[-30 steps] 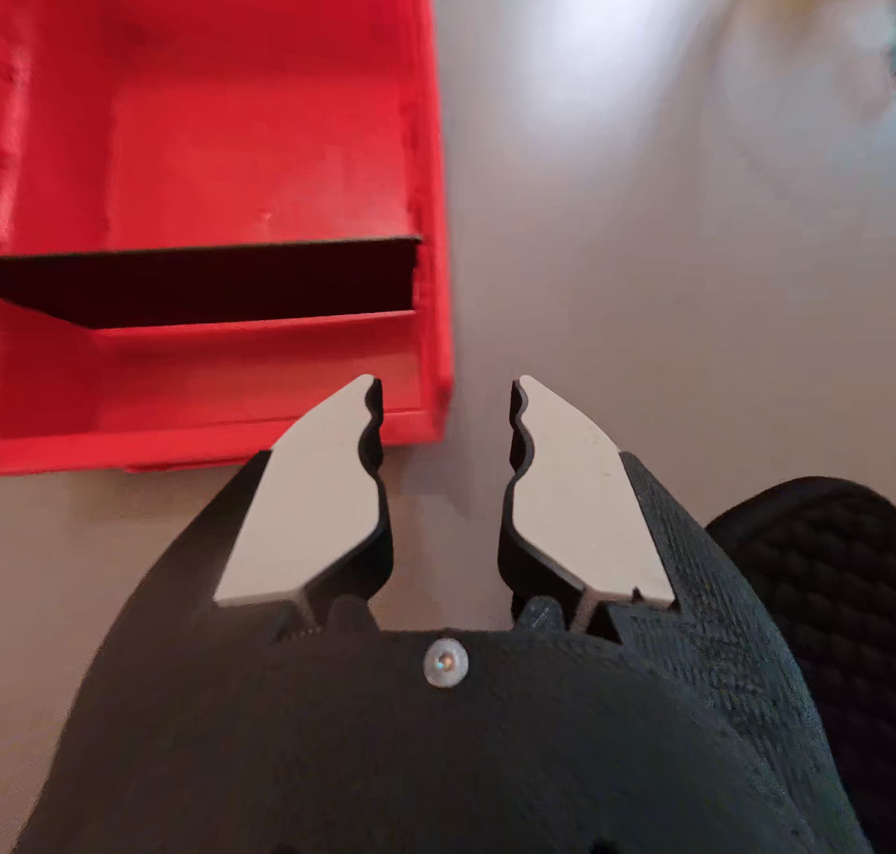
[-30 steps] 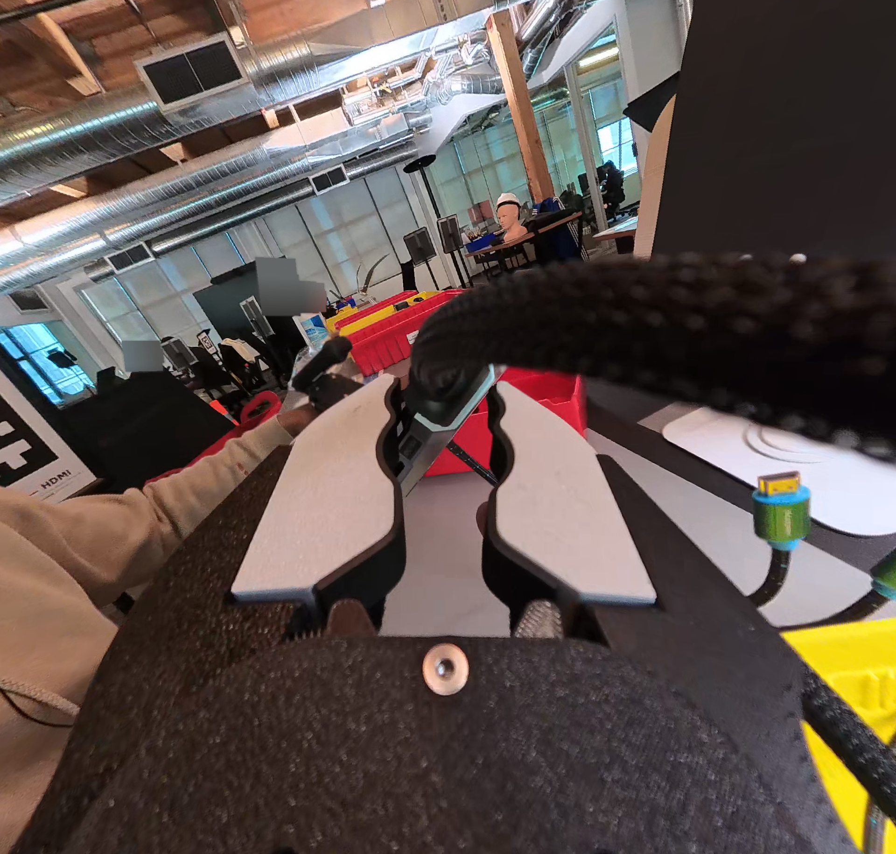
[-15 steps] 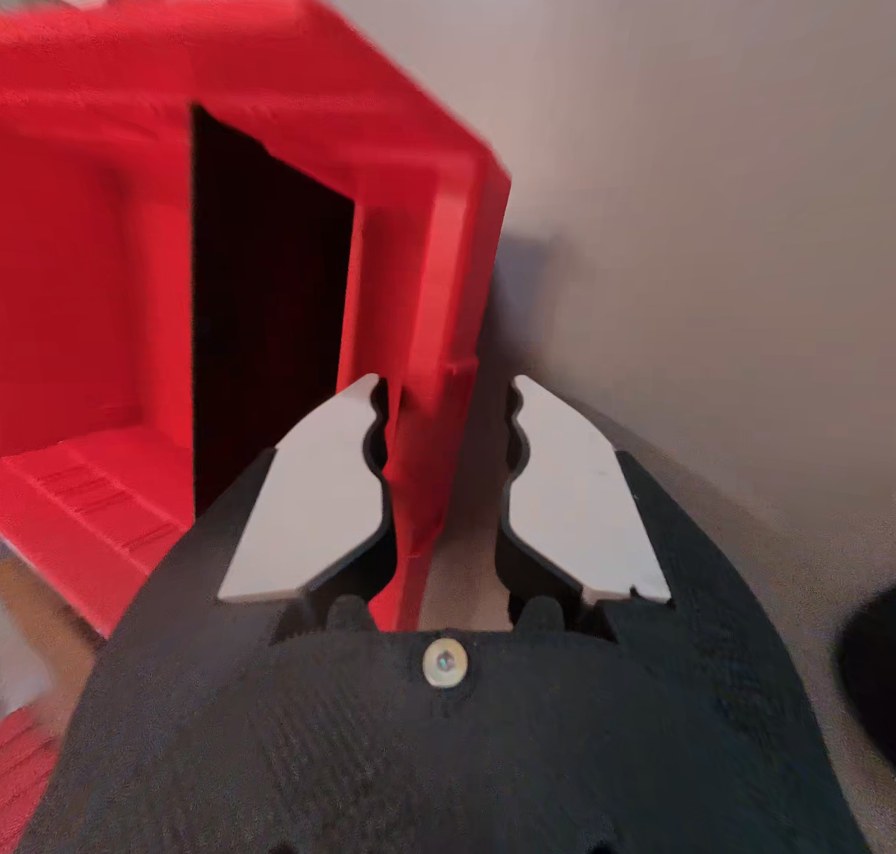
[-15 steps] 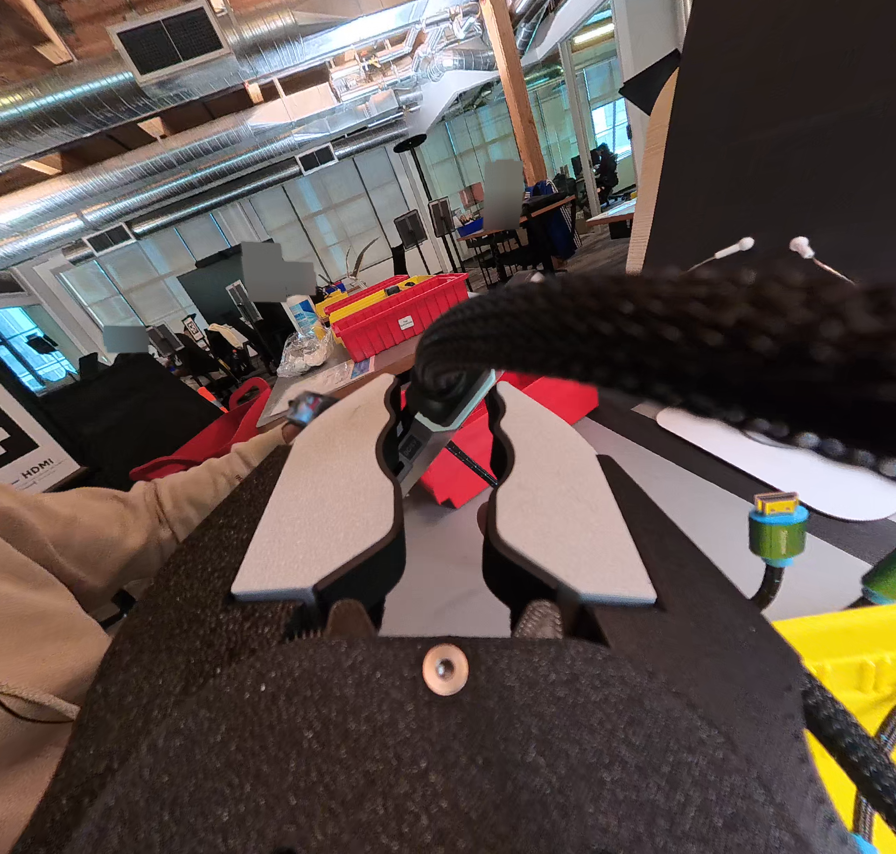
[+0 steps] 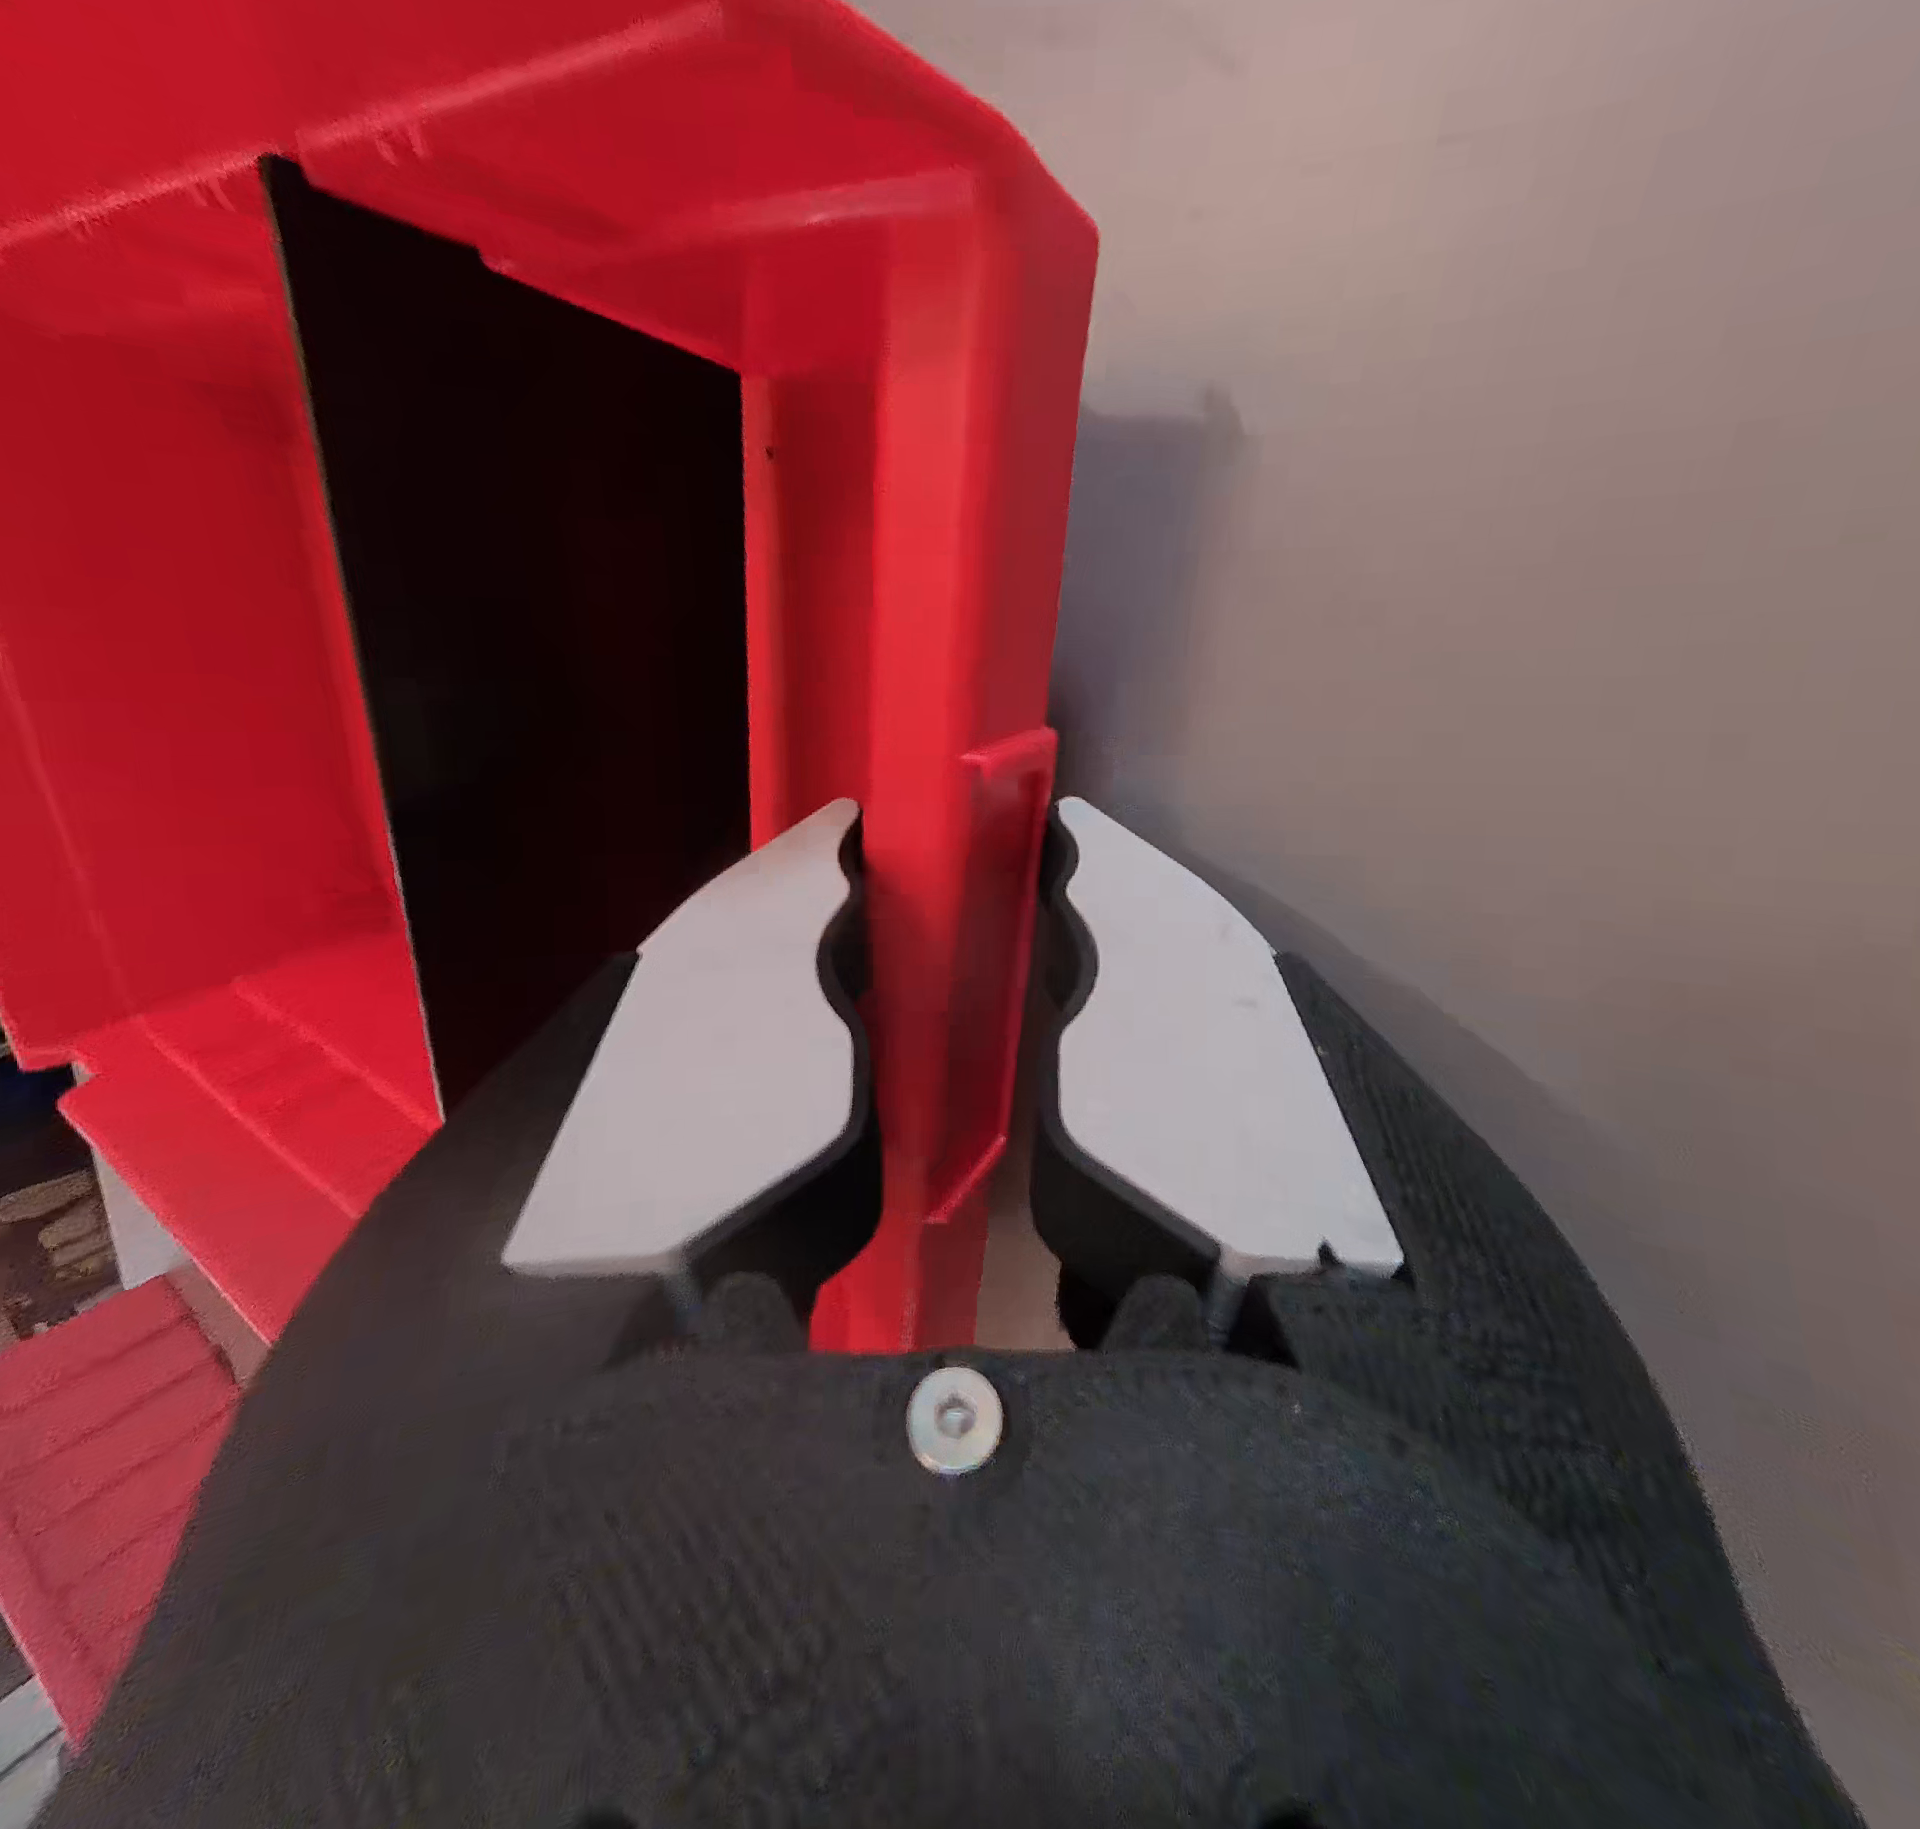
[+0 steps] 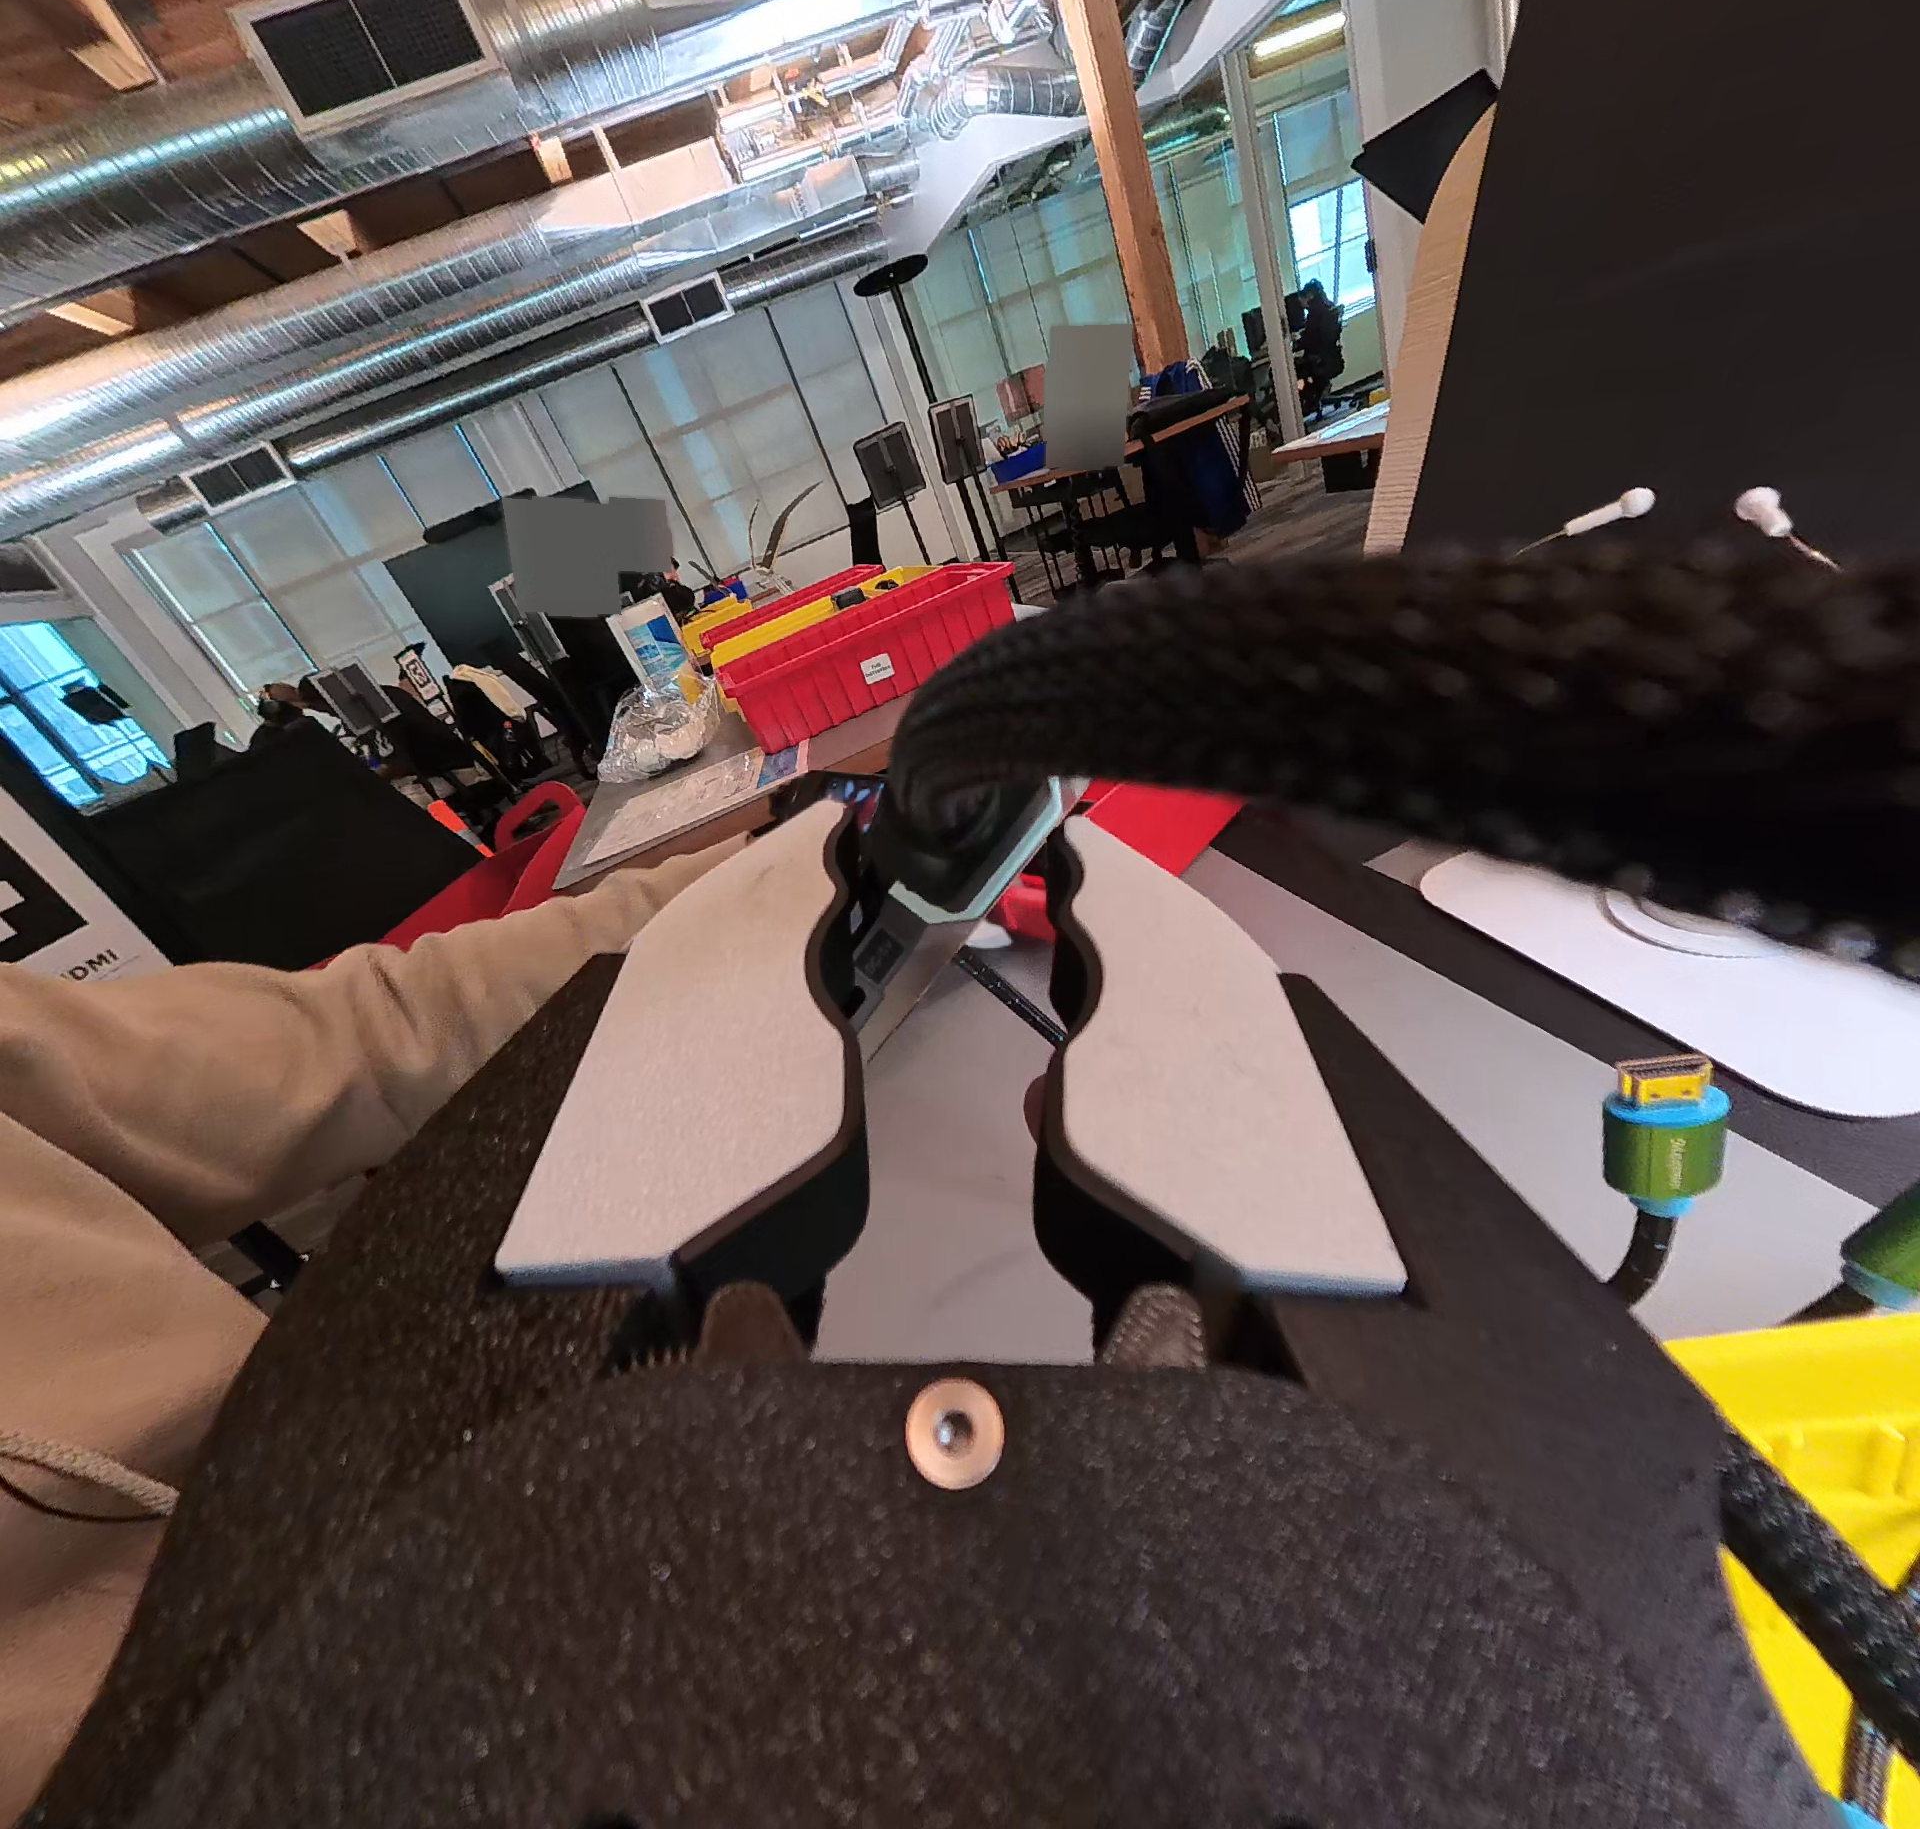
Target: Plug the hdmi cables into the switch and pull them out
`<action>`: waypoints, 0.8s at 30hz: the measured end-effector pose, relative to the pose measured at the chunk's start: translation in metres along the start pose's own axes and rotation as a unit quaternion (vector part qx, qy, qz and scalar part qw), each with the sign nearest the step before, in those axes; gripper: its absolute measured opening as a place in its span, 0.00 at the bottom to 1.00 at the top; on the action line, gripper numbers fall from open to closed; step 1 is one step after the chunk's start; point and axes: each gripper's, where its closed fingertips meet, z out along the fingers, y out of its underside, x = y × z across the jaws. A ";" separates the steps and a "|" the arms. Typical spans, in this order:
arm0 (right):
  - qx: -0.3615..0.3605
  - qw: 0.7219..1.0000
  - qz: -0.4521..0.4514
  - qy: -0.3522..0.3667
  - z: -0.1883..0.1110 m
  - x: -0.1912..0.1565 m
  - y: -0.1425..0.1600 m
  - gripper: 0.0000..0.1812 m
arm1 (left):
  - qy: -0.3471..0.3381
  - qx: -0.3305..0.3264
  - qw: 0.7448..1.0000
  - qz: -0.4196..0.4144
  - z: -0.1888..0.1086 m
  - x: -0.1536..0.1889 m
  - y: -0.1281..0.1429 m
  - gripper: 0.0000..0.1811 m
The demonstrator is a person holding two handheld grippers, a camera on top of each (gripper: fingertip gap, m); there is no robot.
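The silver metal HDMI switch (image 6: 940, 922) sits tilted between the jaws of the right gripper (image 6: 951, 844), which are clamped on its sides, held up above the grey worktop (image 6: 1455, 1073). A thick black braided cable (image 6: 1403, 688) is plugged into the switch's upper end and arcs away to the right. To the near right, a loose HDMI plug with a green metal barrel, blue collar and gold tip (image 6: 1662, 1130) stands upright on its black braided lead, just beside a yellow plastic bin (image 6: 1829, 1447); the barrel carries small print, too fine to make out. A beige sleeve (image 6: 260, 1041) reaches in from the left. Far across the room a long red plastic tote (image 6: 862, 673) wears a small white label, and a white sign (image 6: 52, 938) at the left edge bears black lettering.

In the left wrist view, the left gripper (image 5: 951, 829) has its jaws closed on the side wall of a red plastic bin (image 5: 977, 532), one jaw inside and one outside. A black divider panel (image 5: 520, 636) stands inside that bin.
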 end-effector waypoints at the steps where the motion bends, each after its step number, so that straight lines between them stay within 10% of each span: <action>1: -0.002 1.000 -0.001 -0.001 0.001 0.000 0.001 0.19 | 0.000 0.000 1.000 -0.009 0.002 -0.003 -0.001 0.17; 4: -0.008 1.000 -0.008 -0.008 0.001 -0.002 0.003 0.19 | -0.016 0.015 0.999 -0.023 -0.006 -0.008 -0.009 0.23; 7: -0.009 1.000 -0.016 -0.022 0.002 -0.004 0.006 0.19 | 0.056 0.184 0.976 -0.097 -0.051 0.010 -0.063 0.26; 14: 0.000 0.985 -0.079 -0.153 0.007 -0.045 0.019 0.18 | 0.300 0.495 0.807 -0.112 -0.205 0.069 -0.194 0.29; 18: 0.006 0.969 -0.084 -0.233 0.004 -0.071 0.025 0.18 | 0.430 0.530 0.730 -0.038 -0.261 0.113 -0.226 0.28; 24: -0.141 0.955 -0.089 -0.246 0.008 -0.070 0.076 0.18 | 0.450 0.507 0.735 0.018 -0.258 0.150 -0.227 0.25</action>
